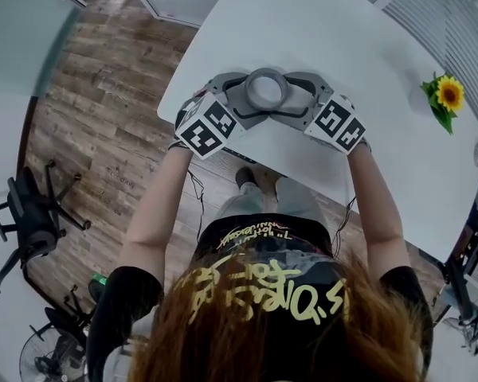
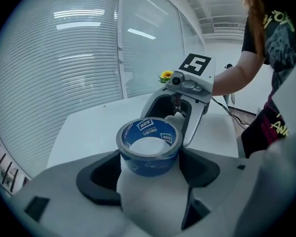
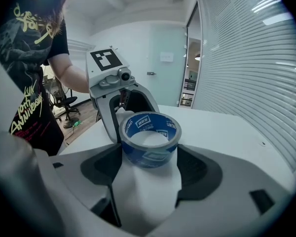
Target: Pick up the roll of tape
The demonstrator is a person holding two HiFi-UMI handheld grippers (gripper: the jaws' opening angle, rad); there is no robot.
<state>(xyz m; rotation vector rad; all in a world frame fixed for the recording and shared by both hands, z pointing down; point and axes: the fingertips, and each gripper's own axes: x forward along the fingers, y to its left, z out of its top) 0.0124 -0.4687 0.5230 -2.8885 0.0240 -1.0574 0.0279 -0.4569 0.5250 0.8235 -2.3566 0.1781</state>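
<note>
A roll of tape (image 1: 266,90), grey outside with a blue printed core, lies flat on the white table (image 1: 358,30) near its front edge. My left gripper (image 1: 251,96) comes at it from the left and my right gripper (image 1: 284,96) from the right, so the fingers of both ring the roll. In the left gripper view the roll (image 2: 149,146) sits between my wide-spread jaw tips (image 2: 149,168), with the right gripper (image 2: 173,116) facing from behind it. The right gripper view mirrors this: the tape (image 3: 150,139), my tips (image 3: 149,171), the left gripper (image 3: 122,113) beyond. I see no firm squeeze.
A small sunflower (image 1: 446,95) stands at the table's right side. The table's front edge runs just below the grippers, with wooden floor (image 1: 103,94) beyond it. An office chair (image 1: 28,221) stands at far left. Glass walls with blinds (image 2: 64,58) border the table.
</note>
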